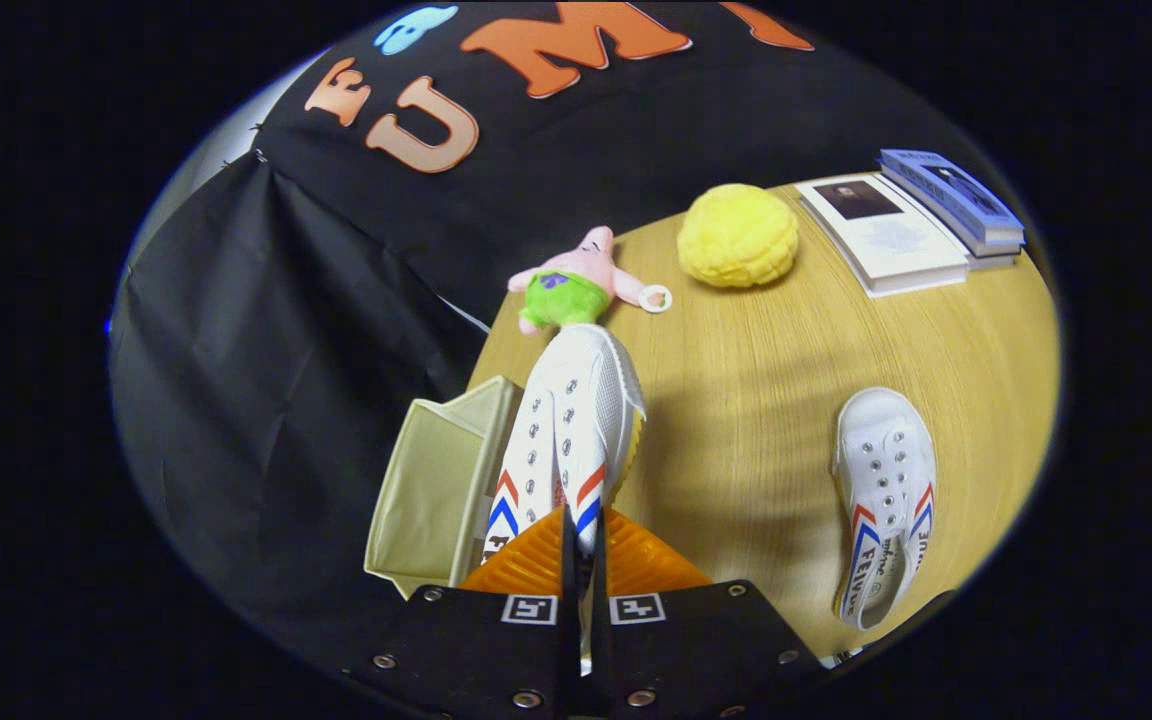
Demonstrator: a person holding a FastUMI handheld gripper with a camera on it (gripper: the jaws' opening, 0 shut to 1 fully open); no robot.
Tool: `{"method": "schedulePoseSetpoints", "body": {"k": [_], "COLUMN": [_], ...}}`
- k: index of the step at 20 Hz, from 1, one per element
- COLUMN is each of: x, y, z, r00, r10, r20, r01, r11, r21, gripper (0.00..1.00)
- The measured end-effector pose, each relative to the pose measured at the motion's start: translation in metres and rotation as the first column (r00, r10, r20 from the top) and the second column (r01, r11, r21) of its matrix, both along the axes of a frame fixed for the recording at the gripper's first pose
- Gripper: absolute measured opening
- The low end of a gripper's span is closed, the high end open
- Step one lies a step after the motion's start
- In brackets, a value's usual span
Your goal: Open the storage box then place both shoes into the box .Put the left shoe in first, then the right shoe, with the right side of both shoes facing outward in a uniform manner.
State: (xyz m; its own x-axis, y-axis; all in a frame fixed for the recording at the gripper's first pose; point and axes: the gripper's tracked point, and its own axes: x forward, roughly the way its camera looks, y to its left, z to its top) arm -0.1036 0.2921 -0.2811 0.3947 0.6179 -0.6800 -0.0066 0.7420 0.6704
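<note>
Claw pinches shoe over table edge, beside box.

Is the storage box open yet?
Open. The storage box shows its bare inside beside the held shoe, which the tool grips.

A round wooden table carries a white sneaker, a yellow plush ball, a pink starfish plush toy, stacked books and an open beige storage box.
</note>
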Motion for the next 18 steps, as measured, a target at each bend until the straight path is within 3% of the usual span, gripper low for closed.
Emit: {"method": "schedulePoseSetpoints", "body": {"k": [6, 12, 18], "x": [0.022, 0.005, -0.009], "y": [0.069, 0.144, 0.160], "z": [0.058, 0.036, 0.027], "r00": [0.988, 0.961, 0.939], "r10": [0.086, 0.242, 0.322], "r20": [0.127, 0.133, 0.121], "r01": [-0.096, -0.248, -0.317], "r11": [0.993, 0.969, 0.947], "r21": [0.075, 0.025, -0.057], "gripper": [0.05, 0.05, 0.05]}}
